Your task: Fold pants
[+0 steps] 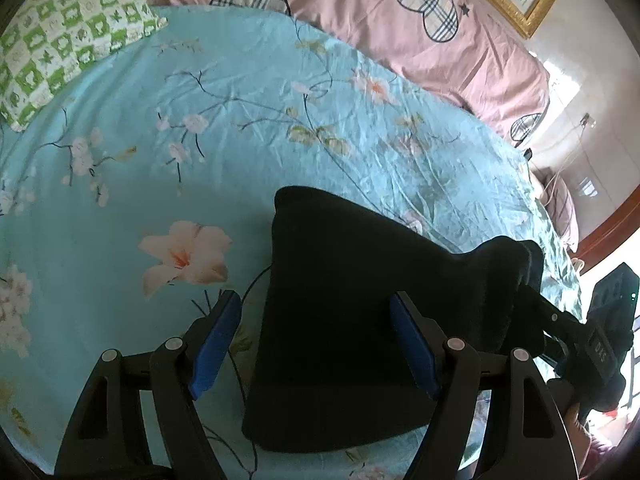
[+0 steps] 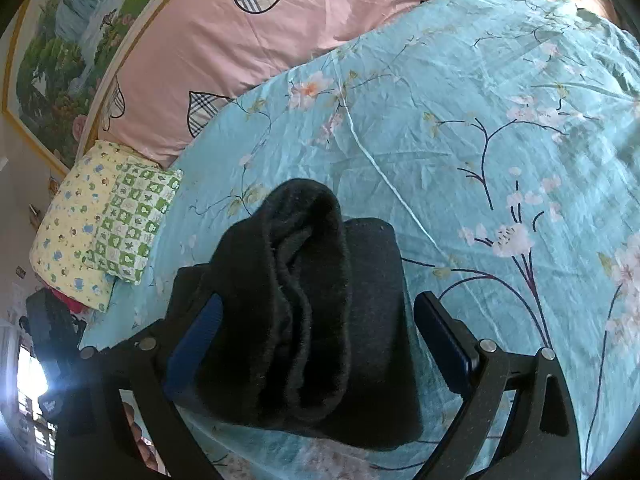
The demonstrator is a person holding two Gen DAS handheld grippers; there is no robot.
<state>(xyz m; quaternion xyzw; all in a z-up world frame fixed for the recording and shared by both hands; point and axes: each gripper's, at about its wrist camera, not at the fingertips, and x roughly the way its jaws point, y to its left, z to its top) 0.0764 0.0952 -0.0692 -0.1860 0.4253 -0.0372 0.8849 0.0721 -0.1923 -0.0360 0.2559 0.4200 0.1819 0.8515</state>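
Right wrist view: both tools, the left tool (image 1: 316, 344) and right tool (image 2: 316, 344), are gaping open over pants (image 2: 304, 320) lying folded near the bed (image 2: 480, 140) edge, likely releasing.

1. A turquoise floral bedsheet (image 1: 240, 128) covers the bed.
2. A pink quilt (image 1: 360, 12) with plaid hearts lies along its far side.
3. A green checked pillow (image 2: 132, 224) rests on a yellow patterned pillow (image 2: 68, 236).
4. A gold-framed landscape painting (image 2: 68, 52) hangs behind.

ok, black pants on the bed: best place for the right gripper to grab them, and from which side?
Take the pants at the raised, rolled end, coming in low from the near edge. That bulge stands clear of the bedsheet, and the open right gripper already straddles it.
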